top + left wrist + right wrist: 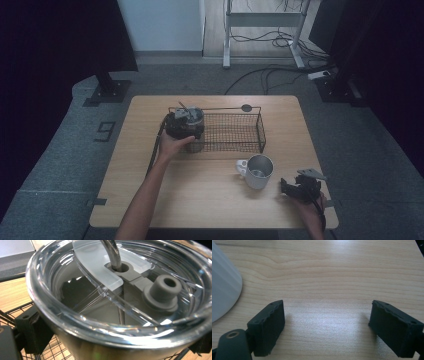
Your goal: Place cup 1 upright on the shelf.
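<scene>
A pale wooden table (210,200) stands on grey carpet, with cables and a desk frame on the floor beyond it. My left gripper (184,125) sits at the left end of the wire basket (235,131), and its jaws are clamped on a steel tumbler (195,131): in the left gripper view the black pads (32,332) press against the tumbler's (100,350) wall on either side, just under the rim. The tumbler stands inside the basket's (53,351) mesh, close to its left wall. It carries a clear lid (82,302) with a metal straw (112,252) through a grey fitting.

My right gripper (301,188) rests low near the table's right front corner, jaws spread wide with only bare wood (329,285) between them. A white mug (258,171) stands upright just to its left, apart from it, handle turned toward the left; its white side (222,290) shows at the edge of the right gripper view.
</scene>
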Demonstrator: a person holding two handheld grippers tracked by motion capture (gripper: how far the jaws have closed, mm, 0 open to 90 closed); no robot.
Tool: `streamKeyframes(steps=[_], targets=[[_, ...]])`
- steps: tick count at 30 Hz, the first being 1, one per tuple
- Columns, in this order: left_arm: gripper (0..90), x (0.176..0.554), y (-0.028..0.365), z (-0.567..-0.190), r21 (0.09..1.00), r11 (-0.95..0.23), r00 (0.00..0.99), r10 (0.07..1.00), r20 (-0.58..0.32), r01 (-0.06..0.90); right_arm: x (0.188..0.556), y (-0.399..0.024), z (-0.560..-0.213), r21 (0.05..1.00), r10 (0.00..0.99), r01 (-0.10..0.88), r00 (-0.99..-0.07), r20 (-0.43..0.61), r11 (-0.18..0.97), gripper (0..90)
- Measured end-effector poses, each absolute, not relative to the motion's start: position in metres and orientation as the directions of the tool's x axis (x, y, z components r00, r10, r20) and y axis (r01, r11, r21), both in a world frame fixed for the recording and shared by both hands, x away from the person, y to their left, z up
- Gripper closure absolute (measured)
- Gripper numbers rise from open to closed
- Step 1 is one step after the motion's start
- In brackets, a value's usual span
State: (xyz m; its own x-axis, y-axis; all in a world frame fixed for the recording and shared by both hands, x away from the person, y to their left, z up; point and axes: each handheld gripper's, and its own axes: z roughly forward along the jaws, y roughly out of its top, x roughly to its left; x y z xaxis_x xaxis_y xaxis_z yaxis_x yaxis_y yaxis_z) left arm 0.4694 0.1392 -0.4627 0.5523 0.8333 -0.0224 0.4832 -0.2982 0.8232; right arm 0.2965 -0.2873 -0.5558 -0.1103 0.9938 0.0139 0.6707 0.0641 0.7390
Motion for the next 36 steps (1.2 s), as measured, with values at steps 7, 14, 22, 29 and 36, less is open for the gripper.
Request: streamKeyframes(steps=[7,14,22,29,36], targets=[[3.6,0.468,0.141,-0.464,0.829,-0.287,0.549,0.835,-0.029,0.480,0.296,-0.287,-0.556,0.739,0.994,0.671,-0.110,0.014,0.064,12.6],[3.0,0.466,0.142,-0.465,0.833,-0.263,0.536,0.843,-0.047,0.487,0.296,-0.287,-0.556,0.739,0.994,0.671,-0.110,0.014,0.064,12.6],[0.0,0.462,0.144,-0.461,0.843,-0.236,0.534,0.843,-0.070,0.484,0.296,-0.287,-0.556,0.739,0.994,0.671,-0.110,0.014,0.064,12.6],[0.0,0.454,0.149,-0.455,0.852,-0.225,0.526,0.848,-0.068,0.473,0.296,-0.287,-0.556,0.739,0.994,0.671,-0.110,0.013,0.065,12.6],[0.0,0.447,0.152,-0.451,0.859,-0.222,0.536,0.841,-0.070,0.461,0.296,-0.287,-0.556,0.739,0.994,0.671,-0.110,0.013,0.064,12.7]])
